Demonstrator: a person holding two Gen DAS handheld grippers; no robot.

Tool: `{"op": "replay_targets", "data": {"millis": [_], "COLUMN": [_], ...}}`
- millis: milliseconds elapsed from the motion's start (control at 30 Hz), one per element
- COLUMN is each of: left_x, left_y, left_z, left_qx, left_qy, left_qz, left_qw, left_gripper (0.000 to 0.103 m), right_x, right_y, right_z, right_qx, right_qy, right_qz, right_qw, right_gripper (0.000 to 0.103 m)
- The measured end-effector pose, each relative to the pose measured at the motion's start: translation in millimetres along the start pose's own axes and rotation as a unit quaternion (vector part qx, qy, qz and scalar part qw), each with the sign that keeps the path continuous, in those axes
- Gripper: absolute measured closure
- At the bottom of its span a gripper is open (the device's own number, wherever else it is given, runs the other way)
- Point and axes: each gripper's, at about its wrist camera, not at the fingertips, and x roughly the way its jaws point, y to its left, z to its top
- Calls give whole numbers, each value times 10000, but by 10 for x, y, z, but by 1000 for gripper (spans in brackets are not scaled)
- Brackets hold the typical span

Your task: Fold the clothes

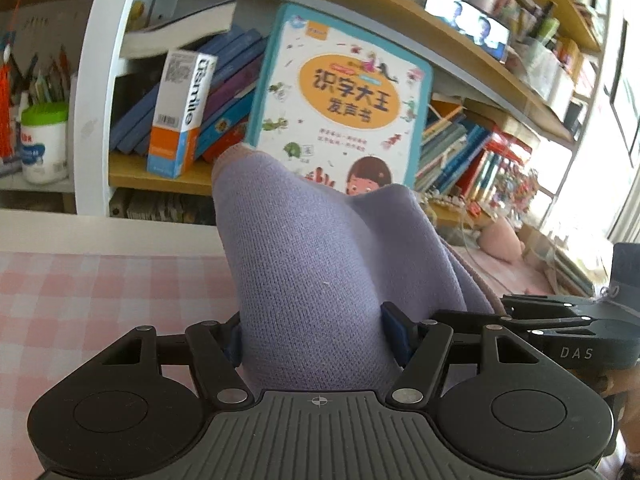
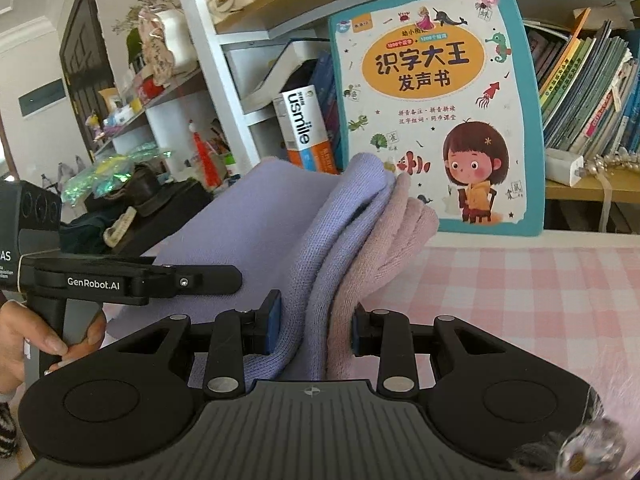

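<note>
A folded lavender knit garment [image 1: 320, 264] is held up above a bed or table covered in a pink-and-white checked cloth [image 1: 80, 300]. In the left wrist view, the knit rises in a thick bundle straight out from between the left gripper [image 1: 318, 336], whose blue-padded fingers [image 1: 394, 334] press against it on both sides, clamping a wide fold. In the right wrist view, the right gripper [image 2: 314, 330] is closed on a narrower stack: the lavender knit layers lie against its left pad, and a pale pink fleecy layer [image 2: 384, 256] lies against its right pad. The fabric fans out ahead of the jaws, and its far folded edge stands in front of the bookshelf.

A person's hand [image 2: 36, 340] grips the handle of the left gripper at the lower left of the right wrist view.

Behind the garment, a teal-edged children's book [image 2: 436, 100] with Chinese characters and a cartoon girl leans upright against a white and wood bookshelf [image 1: 100, 80]. Beside it stands a white and orange usmile box [image 1: 180, 116], with slanting rows of books [image 2: 588, 92] around them.
</note>
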Motion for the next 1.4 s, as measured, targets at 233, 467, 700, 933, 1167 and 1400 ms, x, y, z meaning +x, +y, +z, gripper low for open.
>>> {"op": "replay_targets", "data": {"millis": [233, 467, 700, 933, 1167, 1400], "left_x": [254, 463, 579, 382, -237, -513], "left_y": [241, 396, 540, 538, 177, -211], "left_z": [85, 135, 129, 146, 56, -194], "left_qx": [-244, -433, -790, -956, -222, 185], "left_qy": [88, 116, 94, -108, -763, -866], "left_qz": [-55, -79, -129, 164, 499, 630], "left_qw": [9996, 9990, 9967, 9952, 9956, 9941], "left_gripper": [37, 37, 34, 21, 12, 8], "right_x": [309, 530, 626, 478, 25, -196], "right_y": [-180, -297, -455, -450, -139, 252], "right_z": [98, 178, 172, 146, 65, -302], "right_qx": [93, 187, 514, 705, 473, 254], "right_qy": [131, 222, 198, -68, -534, -587], "right_qz": [51, -45, 20, -367, -978, -1691], "right_qw": [9999, 9996, 9985, 9968, 9926, 9835], "right_gripper": [74, 74, 72, 35, 28, 23]}}
